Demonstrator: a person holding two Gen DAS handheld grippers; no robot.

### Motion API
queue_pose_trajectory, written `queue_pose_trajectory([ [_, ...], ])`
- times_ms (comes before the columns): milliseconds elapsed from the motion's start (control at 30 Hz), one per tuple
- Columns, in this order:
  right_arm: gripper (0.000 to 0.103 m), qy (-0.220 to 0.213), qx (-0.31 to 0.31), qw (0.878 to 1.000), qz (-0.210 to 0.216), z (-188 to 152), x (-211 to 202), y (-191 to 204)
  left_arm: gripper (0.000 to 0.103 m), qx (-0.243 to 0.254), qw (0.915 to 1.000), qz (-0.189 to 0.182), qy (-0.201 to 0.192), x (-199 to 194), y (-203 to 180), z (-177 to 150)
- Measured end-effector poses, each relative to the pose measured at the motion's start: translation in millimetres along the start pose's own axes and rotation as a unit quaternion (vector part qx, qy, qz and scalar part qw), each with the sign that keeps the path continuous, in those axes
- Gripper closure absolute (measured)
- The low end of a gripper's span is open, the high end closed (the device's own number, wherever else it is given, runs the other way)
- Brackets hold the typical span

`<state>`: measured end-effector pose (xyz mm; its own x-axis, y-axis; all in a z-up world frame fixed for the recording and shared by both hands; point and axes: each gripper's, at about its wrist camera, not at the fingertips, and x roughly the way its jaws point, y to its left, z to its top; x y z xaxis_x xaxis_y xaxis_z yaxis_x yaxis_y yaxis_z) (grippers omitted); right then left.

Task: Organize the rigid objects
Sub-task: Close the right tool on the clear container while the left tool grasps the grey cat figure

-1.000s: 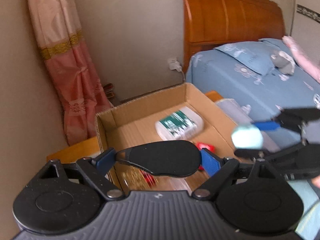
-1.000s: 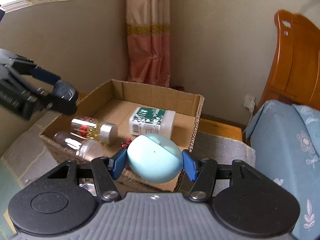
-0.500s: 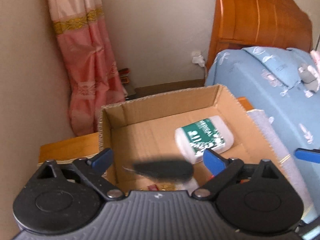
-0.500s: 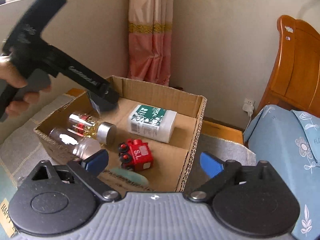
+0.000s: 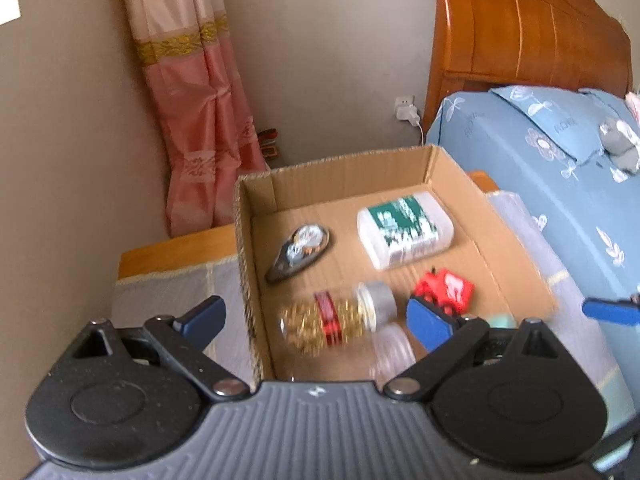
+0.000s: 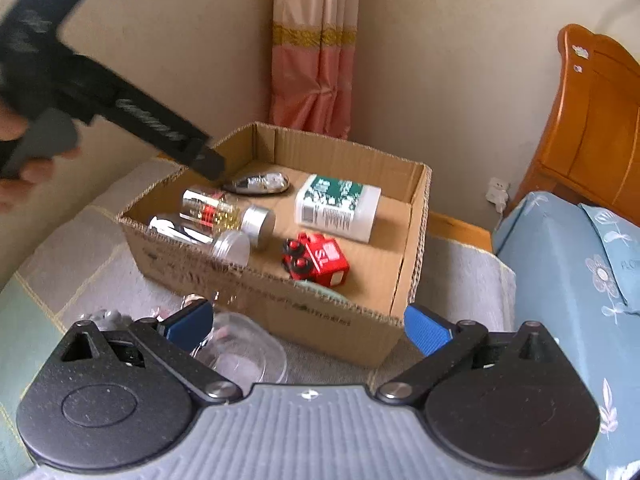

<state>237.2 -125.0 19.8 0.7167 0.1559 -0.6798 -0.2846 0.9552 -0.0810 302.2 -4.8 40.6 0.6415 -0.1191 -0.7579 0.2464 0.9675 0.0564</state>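
Black left gripper (image 5: 316, 316) tilted down over the near-left corner of the cardboard box (image 5: 256, 248), jaws spread wide, nothing between the blue pads (image 5: 202, 317). Seen from the right wrist view as a dark body reaching in from the upper left, gripped by a blurred hand (image 6: 24, 160), tip just above the box's far-left corner. Right gripper (image 6: 308, 326) also angled down, short of the box's near wall (image 6: 280, 304), jaws opening and already very wide, empty between the pads.

Inside the box, ahead of the right gripper: red toy truck (image 6: 316, 260) lying near the front wall; pale mint object (image 6: 324, 290) just behind that wall, mostly hidden, shape hard to tell. Further in, white bottle with a green label (image 6: 338, 208) on its side toward the far right. Left of the truck, two clear jars with silver lids on their sides, side by side: gold-and-red-filled jar (image 6: 224, 216) and emptier jar (image 6: 200, 238), which lies closer to the front. Dark oval item (image 6: 258, 183) flat at the far left, right under the left gripper's tip.

Outside the box, just beyond the right gripper's left pad: clear plastic container (image 6: 240, 356) on the grey cloth (image 6: 80, 264), small blurred bits beside it.
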Motion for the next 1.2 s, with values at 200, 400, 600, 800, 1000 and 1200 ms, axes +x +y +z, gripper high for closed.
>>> queue_pose_trajectory([
  [200,0.000,0.024,0.028,0.999,-0.012,-10,-3,6,0.004,0.001,0.9998,0.006,-0.021,-34,-1,-33],
  [400,0.000,0.046,0.072,0.996,-0.005,-22,-1,13,0.002,-0.010,0.9993,0.011,-0.035,-51,4,-68],
  [600,0.000,0.057,0.103,0.993,-0.016,-22,11,25,0.002,-0.009,0.9985,0.030,-0.044,-57,10,-96],
  [800,0.000,0.064,0.131,0.989,-0.016,-20,28,34,0.001,-0.015,0.9974,0.044,-0.056,-62,17,-116],
  [1000,0.000,0.075,0.146,0.986,-0.025,-18,48,40,0.001,-0.020,0.9968,0.045,-0.062,-65,22,-123],
  [1200,0.000,0.075,0.146,0.986,-0.033,-22,56,39,0.001,-0.021,0.9965,0.042,-0.070,-68,26,-127],
])
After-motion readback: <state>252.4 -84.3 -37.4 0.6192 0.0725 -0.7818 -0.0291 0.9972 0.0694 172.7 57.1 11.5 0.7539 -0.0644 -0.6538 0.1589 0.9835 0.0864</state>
